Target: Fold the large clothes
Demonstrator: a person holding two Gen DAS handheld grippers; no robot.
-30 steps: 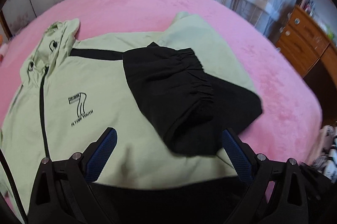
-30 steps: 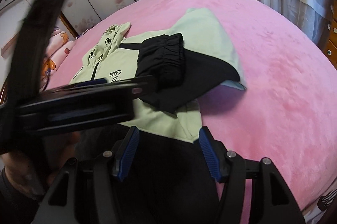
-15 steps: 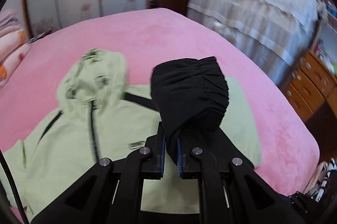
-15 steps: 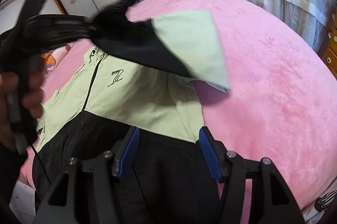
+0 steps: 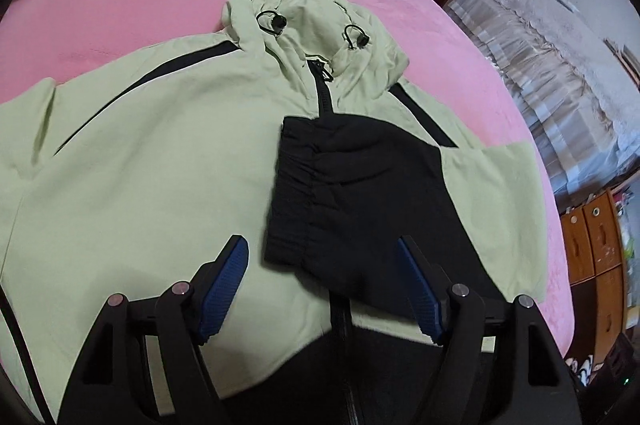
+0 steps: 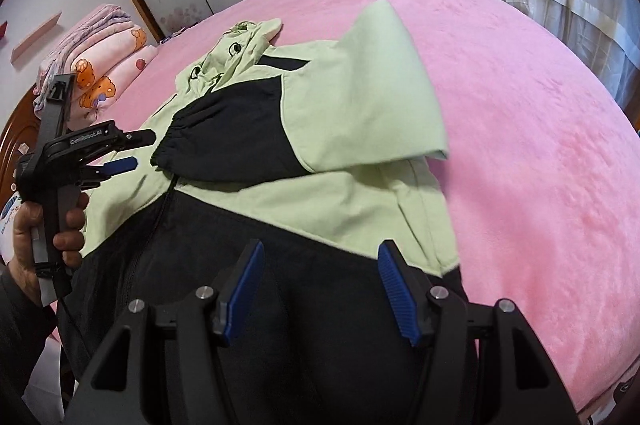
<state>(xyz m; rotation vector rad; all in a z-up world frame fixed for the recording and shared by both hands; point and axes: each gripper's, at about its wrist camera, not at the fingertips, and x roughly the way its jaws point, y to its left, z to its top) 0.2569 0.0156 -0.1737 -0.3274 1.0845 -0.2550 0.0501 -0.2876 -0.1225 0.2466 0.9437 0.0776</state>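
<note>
A light green and black hooded jacket (image 5: 160,165) lies front up on the pink bed, its hood (image 5: 312,9) at the far end. Its right sleeve (image 6: 360,97) is folded across the chest, and the black cuff (image 5: 340,193) rests over the zipper. My left gripper (image 5: 320,245) hovers just above that cuff with its jaws opening and the pads clear of the cloth. From the right wrist view, the left gripper (image 6: 138,149) sits beside the cuff (image 6: 224,145), held by a hand (image 6: 68,225). My right gripper (image 6: 322,249) stands open over the black lower part of the jacket, holding nothing.
The pink bed cover (image 6: 540,105) stretches wide to the right of the jacket. Folded blankets (image 6: 100,65) are stacked at the bed's far left. A second bed with a beige cover (image 5: 560,73) and wooden drawers (image 5: 592,237) stand beyond the right edge.
The left gripper closed on the black cuff, carried the sleeve leftward across the chest and released it. Its jaws are apart again. The right gripper has stayed open and hardly moved.
</note>
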